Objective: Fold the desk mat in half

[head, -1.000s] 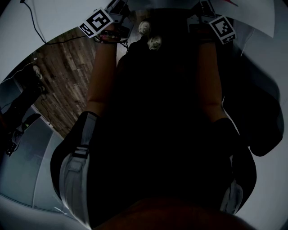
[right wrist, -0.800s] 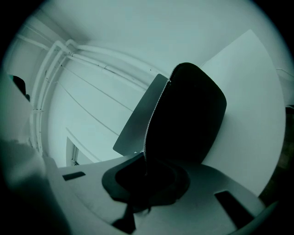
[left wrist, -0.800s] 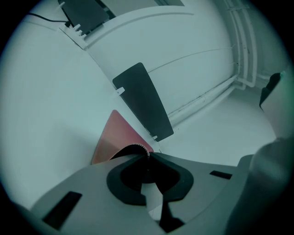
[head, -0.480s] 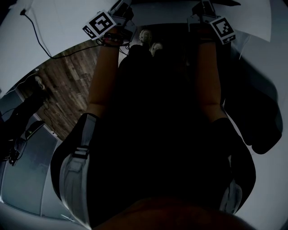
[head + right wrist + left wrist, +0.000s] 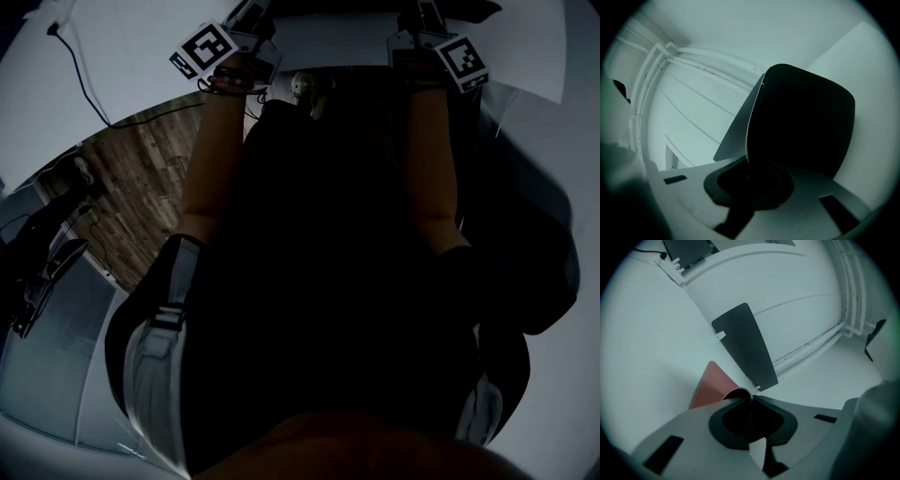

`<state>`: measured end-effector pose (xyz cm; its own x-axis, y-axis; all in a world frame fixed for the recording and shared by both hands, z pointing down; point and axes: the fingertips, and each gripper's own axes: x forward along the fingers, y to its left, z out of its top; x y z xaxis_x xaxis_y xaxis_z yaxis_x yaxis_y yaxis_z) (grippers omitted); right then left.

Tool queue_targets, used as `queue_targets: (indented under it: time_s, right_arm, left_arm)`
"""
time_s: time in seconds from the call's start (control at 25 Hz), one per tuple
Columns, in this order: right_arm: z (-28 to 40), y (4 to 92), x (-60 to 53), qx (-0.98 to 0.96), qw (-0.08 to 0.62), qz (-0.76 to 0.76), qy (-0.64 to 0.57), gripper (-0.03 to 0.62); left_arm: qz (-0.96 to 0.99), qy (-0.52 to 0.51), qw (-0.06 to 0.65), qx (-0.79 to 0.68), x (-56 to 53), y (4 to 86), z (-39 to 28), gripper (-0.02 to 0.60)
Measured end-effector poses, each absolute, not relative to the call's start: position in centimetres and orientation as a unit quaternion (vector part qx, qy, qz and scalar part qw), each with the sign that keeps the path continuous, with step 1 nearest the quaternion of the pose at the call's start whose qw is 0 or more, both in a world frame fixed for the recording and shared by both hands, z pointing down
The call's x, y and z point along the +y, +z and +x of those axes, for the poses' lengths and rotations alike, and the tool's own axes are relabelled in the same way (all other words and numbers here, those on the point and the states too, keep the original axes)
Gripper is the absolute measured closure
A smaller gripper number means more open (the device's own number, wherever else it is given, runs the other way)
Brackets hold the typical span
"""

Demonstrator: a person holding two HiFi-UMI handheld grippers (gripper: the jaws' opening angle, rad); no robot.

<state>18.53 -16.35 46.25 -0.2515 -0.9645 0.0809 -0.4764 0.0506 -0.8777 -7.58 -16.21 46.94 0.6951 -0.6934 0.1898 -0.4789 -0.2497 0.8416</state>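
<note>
My left gripper (image 5: 751, 401): fingers pressed together, pinching a corner of the desk mat (image 5: 801, 122). A stitched edge curls up right at the pinch.
Left of those fingers: I see the mat's reddish face (image 5: 712, 385) fanning out as a triangle from the grip.
My right gripper (image 5: 747, 165): fingers closed on another corner of the mat. The stitched seam runs straight up out of the pinch.
Above the right fingers: the mat's rounded dark face rises to the right of the seam and a paler grey face shows to the left of it.
Beyond the left fingers: a dark panel (image 5: 745, 345) with small white clips stands against a white surface, with white pipes (image 5: 851, 296) further right.
Beyond the right fingers: white wall, with the same kind of pipes off to the left.
From the head view: both grippers sit side by side at the top, well apart, each with its marker cube (image 5: 202, 47) outward of the wrist.
Between the forearms: all dark. I cannot separate the mat from clothing there.
Outward of the left arm: wood floor (image 5: 141, 178), then a white table (image 5: 122, 56) with a black cable (image 5: 84, 80) across it.
</note>
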Motion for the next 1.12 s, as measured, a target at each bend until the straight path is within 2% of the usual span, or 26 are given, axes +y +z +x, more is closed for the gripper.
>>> queue_targets:
  time_s: [0.28, 0.56, 0.8, 1.12]
  right_arm:
    - [18.0, 46.9, -17.2, 0.676, 0.290, -0.509, -0.446, 0.551]
    - [19.6, 47.3, -22.9, 0.686, 0.280, -0.470, -0.481, 0.551]
    - [18.9, 49.0, -22.0, 0.665, 0.289, -0.453, -0.519, 0.551]
    - [15.8, 52.1, -31.6, 0.666, 0.268, -0.429, -0.548, 0.549]
  left_arm:
    - [0.771, -0.120, 0.466, -0.417, -16.4, 46.7, -8.8, 0.555]
    - [0.749, -0.127, 0.461, -0.460, -20.7, 46.4, -7.1, 0.555]
    - [0.738, -0.120, 0.459, -0.479, -20.0, 47.5, -7.8, 0.555]
    - [0.714, -0.108, 0.458, -0.518, -28.2, 50.3, -10.7, 0.555]
